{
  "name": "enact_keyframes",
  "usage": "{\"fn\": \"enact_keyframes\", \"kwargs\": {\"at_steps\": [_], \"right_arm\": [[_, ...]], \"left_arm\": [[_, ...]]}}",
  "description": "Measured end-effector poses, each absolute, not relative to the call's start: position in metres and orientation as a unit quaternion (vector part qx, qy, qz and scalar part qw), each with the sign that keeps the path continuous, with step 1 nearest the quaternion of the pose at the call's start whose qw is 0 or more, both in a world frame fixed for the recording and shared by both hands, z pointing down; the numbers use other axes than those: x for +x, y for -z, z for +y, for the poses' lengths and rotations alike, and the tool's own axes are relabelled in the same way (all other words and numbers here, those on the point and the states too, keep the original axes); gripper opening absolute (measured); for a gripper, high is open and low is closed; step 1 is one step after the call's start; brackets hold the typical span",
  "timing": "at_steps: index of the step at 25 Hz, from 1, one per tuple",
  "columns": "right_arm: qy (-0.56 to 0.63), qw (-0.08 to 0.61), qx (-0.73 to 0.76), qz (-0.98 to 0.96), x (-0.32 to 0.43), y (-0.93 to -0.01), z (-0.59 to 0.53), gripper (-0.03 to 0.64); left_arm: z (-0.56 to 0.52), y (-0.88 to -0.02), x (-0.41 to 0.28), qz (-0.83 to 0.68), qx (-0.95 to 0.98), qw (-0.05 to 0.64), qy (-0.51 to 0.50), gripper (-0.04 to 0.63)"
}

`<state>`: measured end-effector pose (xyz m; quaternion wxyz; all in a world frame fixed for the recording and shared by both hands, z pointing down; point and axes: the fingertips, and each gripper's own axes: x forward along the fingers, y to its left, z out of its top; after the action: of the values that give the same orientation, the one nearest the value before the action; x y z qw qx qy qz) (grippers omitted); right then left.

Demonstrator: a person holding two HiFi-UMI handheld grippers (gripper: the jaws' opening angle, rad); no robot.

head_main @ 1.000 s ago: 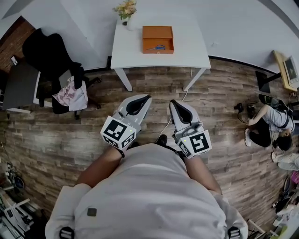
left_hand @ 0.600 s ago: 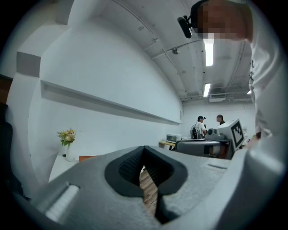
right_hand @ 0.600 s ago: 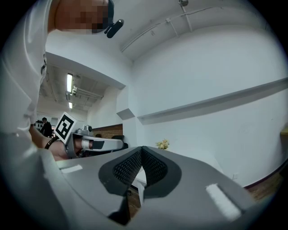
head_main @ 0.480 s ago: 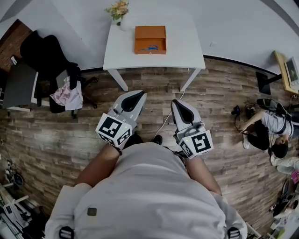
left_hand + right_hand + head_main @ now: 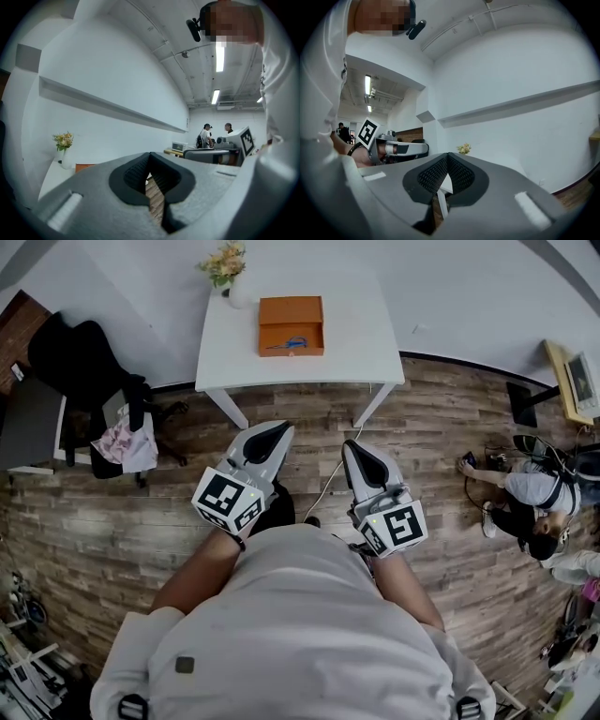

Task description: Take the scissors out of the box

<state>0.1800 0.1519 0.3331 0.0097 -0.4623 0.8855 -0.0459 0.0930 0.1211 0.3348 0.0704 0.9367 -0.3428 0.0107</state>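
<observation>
My left hand-held gripper (image 5: 278, 430) and right hand-held gripper (image 5: 351, 447) are closed, empty. Across wood-plank floor (image 5: 441, 427) stands the white rectangular surface (image 5: 366, 329); scissors (image 5: 292, 342) lie in its flat orange box (image 5: 292, 310).

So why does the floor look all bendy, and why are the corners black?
Head view: the wide lens bows the wooden floor and the white table edges. Left gripper view: the picture is a circle with black corners, and the ceiling light glares white. Right gripper view: same black ring, and the wall ledge looks curved.
</observation>
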Motion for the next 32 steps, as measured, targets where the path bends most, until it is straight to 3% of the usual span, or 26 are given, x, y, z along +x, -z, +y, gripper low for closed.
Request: {"fn": "enact_keyframes", "kwargs": {"at_steps": [12,32], "right_arm": [[0.053,0.011,-0.481,0.875,0.162,-0.337,0.052,0.011],[0.056,-0.028,-0.473,0.879,0.042,-0.33,-0.125,0.011]], "left_arm": [[0.016,-0.335,0.083,-0.311,0.948,0.073,-0.004,0.005],[-0.162,-0.324,-0.025,-0.29,0.953,0.087,0.018,0.005]]}}
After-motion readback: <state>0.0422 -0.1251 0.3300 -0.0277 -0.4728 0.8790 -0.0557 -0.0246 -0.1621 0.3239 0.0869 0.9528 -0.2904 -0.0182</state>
